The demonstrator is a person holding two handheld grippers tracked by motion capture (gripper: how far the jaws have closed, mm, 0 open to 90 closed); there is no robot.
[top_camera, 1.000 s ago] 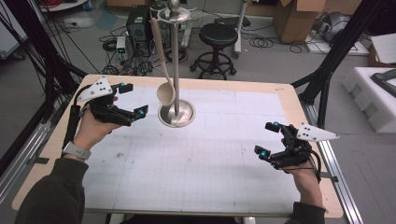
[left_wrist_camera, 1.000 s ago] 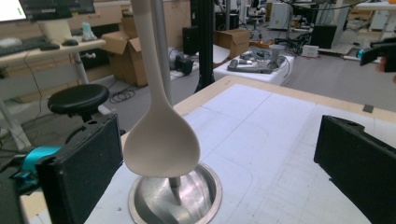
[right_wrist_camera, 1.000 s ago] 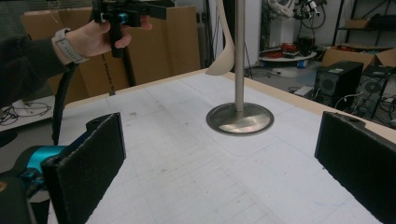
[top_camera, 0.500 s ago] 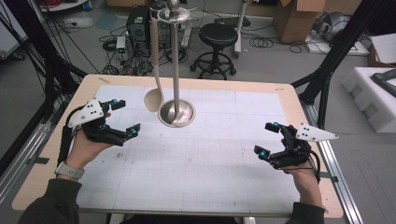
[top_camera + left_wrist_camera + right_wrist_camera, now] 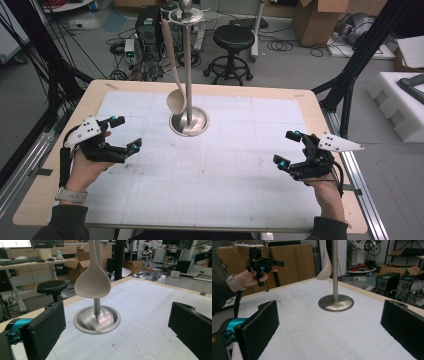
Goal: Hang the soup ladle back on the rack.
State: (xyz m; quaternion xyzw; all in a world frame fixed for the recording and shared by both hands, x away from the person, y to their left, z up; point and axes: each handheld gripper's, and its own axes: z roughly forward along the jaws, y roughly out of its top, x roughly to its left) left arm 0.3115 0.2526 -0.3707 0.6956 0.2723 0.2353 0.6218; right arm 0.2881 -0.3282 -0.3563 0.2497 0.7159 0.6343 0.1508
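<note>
Near the bench's (image 5: 150, 210) far edge our spoon (image 5: 176, 100) hangs from the stand (image 5: 188, 120), both hand-held grippers, left (image 5: 120, 135) and right (image 5: 285, 150), gaping empty; a careless reach could swing it off.

Black stool (image 5: 231, 37) (round-seated) beyond cardboard boxes (image 5: 320, 17).

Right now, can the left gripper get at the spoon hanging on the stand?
Probably yes. The left gripper is open and faces the spoon, whose bowl hangs free beside the stand's pole. Bare table lies between them, and the right gripper sits far off.
</note>
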